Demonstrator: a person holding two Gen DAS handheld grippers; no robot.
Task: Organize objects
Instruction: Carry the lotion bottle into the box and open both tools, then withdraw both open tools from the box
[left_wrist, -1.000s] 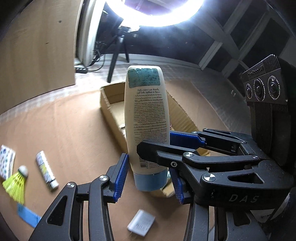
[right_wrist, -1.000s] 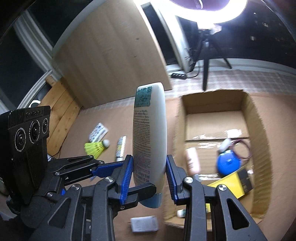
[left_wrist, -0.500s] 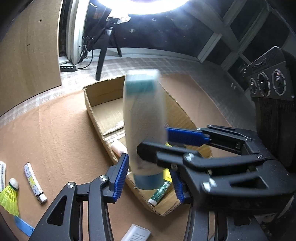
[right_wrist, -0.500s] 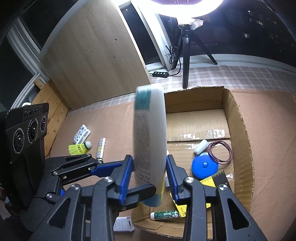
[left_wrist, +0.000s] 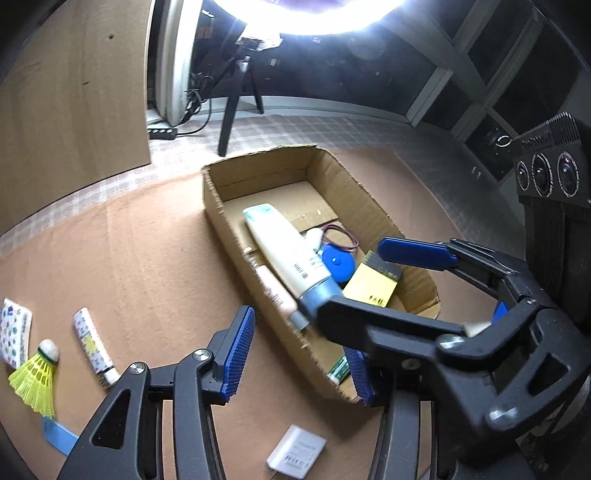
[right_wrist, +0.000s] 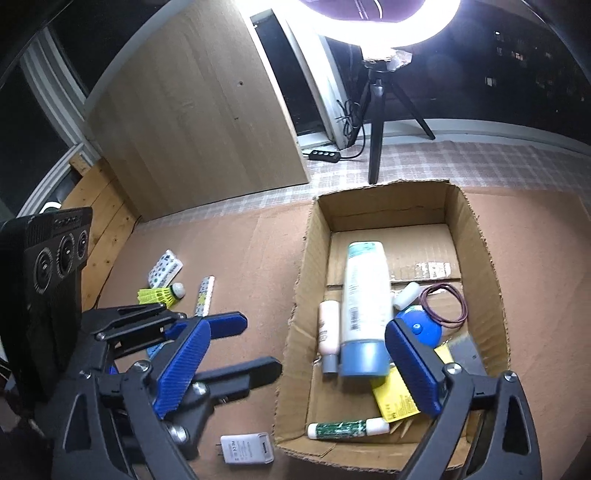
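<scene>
R gripper (right_wrist: 295, 365) just opened wide, empty; bottle (right_wrist: 364, 295) lies in box (right_wrist: 484, 266). L gripper (left_wrist: 299, 354) half open, empty.

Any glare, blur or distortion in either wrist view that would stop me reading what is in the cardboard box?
Left wrist view: the ring light blows out the top edge, fisheye bends the cardboard box, and the right gripper smears across the lotion bottle's cap. Right wrist view: the same glare at the top, the bottle and yellow card slightly soft, and the box contents still readable.
</scene>
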